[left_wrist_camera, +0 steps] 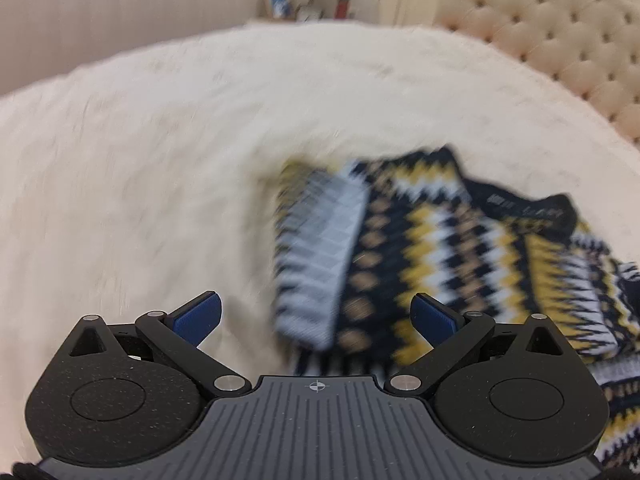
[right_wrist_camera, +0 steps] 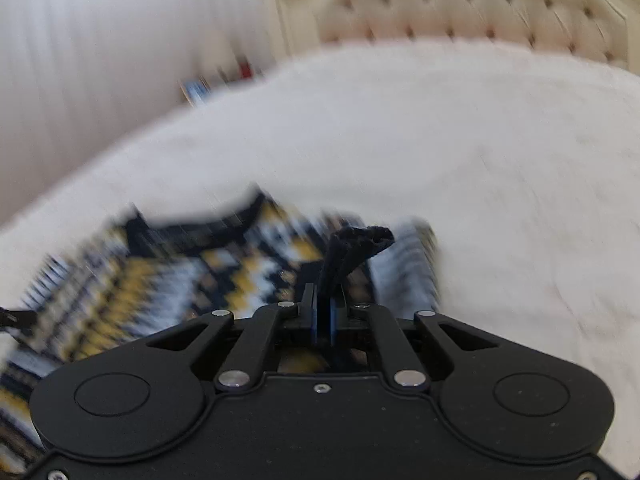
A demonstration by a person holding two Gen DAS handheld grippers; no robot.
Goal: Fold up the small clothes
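Note:
A small knitted sweater (left_wrist_camera: 420, 248) with a black, yellow, white and tan zigzag pattern lies on a white furry bedcover (left_wrist_camera: 160, 160). One side of it is folded over, showing a paler underside. My left gripper (left_wrist_camera: 316, 316) is open and empty, just above the sweater's near edge. My right gripper (right_wrist_camera: 323, 300) is shut on a black edge of the sweater (right_wrist_camera: 352, 248), which sticks up between the fingers; the rest of the sweater (right_wrist_camera: 140, 280) spreads to the left. Both views are blurred by motion.
A cream tufted headboard (left_wrist_camera: 560, 40) stands behind the bed and shows in the right wrist view (right_wrist_camera: 460, 4) too. A bedside shelf with small items (left_wrist_camera: 308, 6) sits by the pale wall.

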